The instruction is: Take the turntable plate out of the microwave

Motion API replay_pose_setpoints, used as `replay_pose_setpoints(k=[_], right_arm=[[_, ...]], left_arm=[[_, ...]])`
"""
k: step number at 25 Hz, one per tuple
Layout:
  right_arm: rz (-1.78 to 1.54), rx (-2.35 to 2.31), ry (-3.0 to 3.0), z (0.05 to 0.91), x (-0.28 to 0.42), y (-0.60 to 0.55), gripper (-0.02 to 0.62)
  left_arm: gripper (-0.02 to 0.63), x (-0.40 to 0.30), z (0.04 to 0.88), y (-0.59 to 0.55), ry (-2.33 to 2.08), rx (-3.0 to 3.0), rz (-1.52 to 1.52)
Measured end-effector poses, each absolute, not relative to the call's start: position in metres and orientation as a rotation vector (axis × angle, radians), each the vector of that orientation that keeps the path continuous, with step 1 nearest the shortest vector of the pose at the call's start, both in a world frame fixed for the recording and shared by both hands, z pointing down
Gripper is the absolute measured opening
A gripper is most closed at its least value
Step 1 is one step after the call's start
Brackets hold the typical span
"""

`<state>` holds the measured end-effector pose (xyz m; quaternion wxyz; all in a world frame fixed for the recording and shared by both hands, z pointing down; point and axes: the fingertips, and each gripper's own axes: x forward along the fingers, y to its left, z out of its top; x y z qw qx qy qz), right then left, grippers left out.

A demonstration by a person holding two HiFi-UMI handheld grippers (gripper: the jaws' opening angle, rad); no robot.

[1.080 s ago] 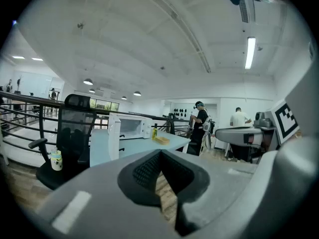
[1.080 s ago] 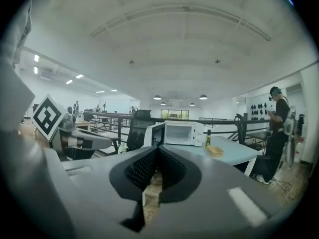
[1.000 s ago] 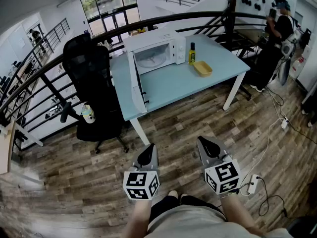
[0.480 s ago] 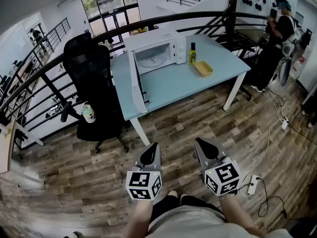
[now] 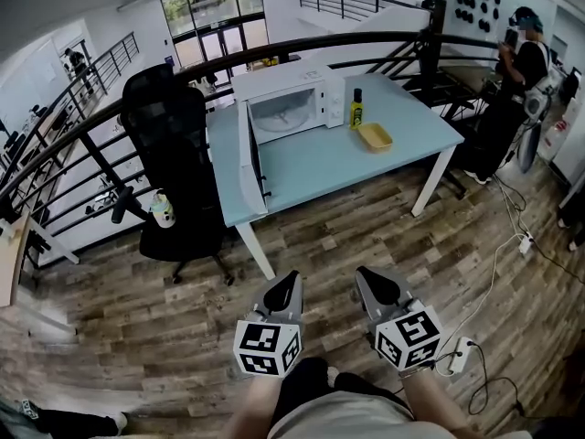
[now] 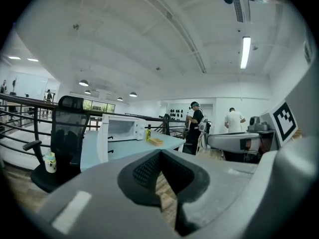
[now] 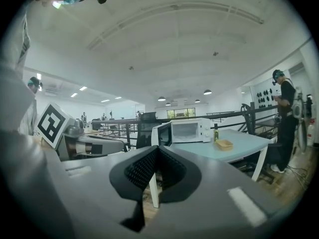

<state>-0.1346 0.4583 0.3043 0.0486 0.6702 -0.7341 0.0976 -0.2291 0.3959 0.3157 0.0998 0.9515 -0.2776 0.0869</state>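
i'm standing back on the wood floor, well apart from the table [image 5: 347, 158], so the job has hardly begun. my left gripper [image 5: 288, 283] is clenched with its tips meeting and nothing between them. my right gripper [image 5: 368, 277] is the same, closed and empty. i hold both low in front of me, side by side, pointed toward the table's near edge.

the microwave [image 5: 322, 82] sits at the far left corner of the tabletop. its door [image 5: 247, 158] is already swung wide open, hanging out along the left edge toward the near left corner, so that step looks done. the turntable plate [image 5: 281, 112] lies flat inside the cavity, pale and round, not yet touched.

a bottle [image 5: 356, 110] stands just beside the microwave's right side, and a yellow dish [image 5: 375, 136] lies near it, toward the middle of the tabletop. a black chair [image 5: 169, 144] stands off the left edge.

what's left, as i judge it, is nearly everything: walk up to the near edge, open a gripper, reach past the door into the cavity, take the plate by its rim, and bring it out. the open door and the chair crowd the left side, so i'd come in from the front.
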Motion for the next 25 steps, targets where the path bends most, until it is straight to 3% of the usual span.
replay_pose_setpoints(k=[13,25], right_arm=[[0.351,2.045,-2.237,0.324,-0.107,0.438,0.012],[0.351,2.000,-2.267,0.322,-0.056,0.301,0.012]], left_arm=[[0.002,-0.200,0.331,0.372,-0.814,2.792,0.266],[0.002,-0.153,0.329,0.247,-0.824,2.791,0.272]])
